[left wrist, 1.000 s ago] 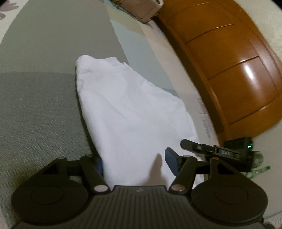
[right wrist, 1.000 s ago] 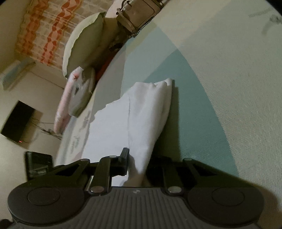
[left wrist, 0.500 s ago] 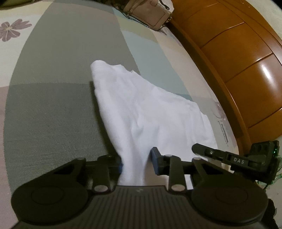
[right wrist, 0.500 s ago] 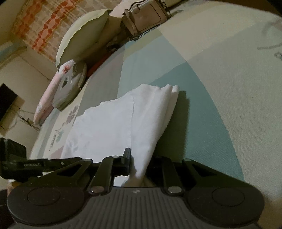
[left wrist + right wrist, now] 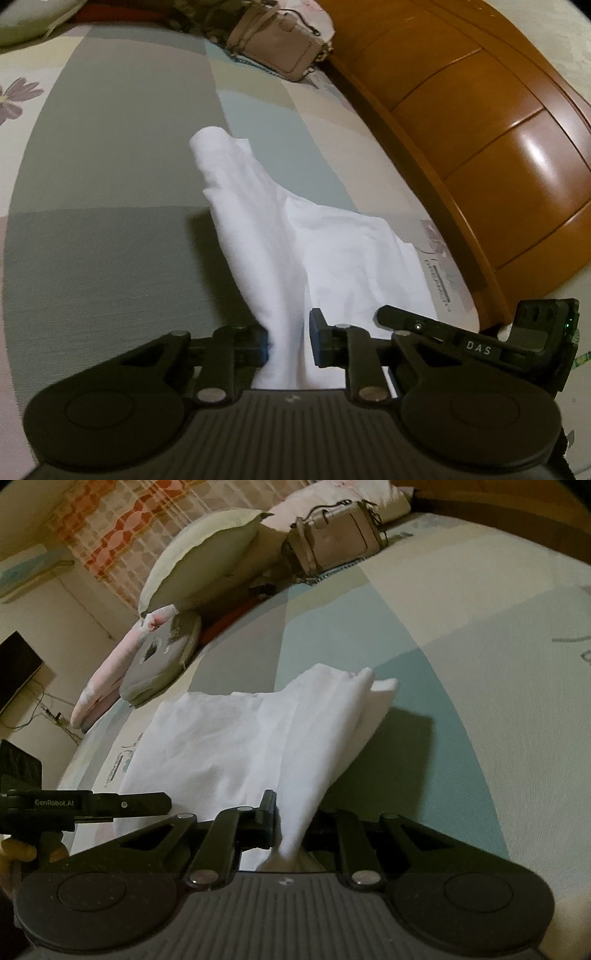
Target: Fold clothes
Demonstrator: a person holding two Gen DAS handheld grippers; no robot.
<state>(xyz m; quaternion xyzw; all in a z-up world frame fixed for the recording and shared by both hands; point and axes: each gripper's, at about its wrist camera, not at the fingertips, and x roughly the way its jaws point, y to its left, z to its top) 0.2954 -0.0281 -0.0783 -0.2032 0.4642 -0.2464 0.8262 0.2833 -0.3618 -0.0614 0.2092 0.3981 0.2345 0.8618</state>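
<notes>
Left gripper (image 5: 288,341) and right gripper (image 5: 290,830) level over the bed (image 5: 480,635), jaws pinching white garment (image 5: 332,243), now lifting its near edge higher, cloth bunching narrower.

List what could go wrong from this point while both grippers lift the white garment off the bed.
1. The left gripper has cloth between its fingers, but a gap shows beside the right pad, so the white garment may slip out.
2. The far end sags in bunched layers, so the fold may land uneven.
3. The right gripper pinches only a narrow edge; a hard pull could free it.
</notes>
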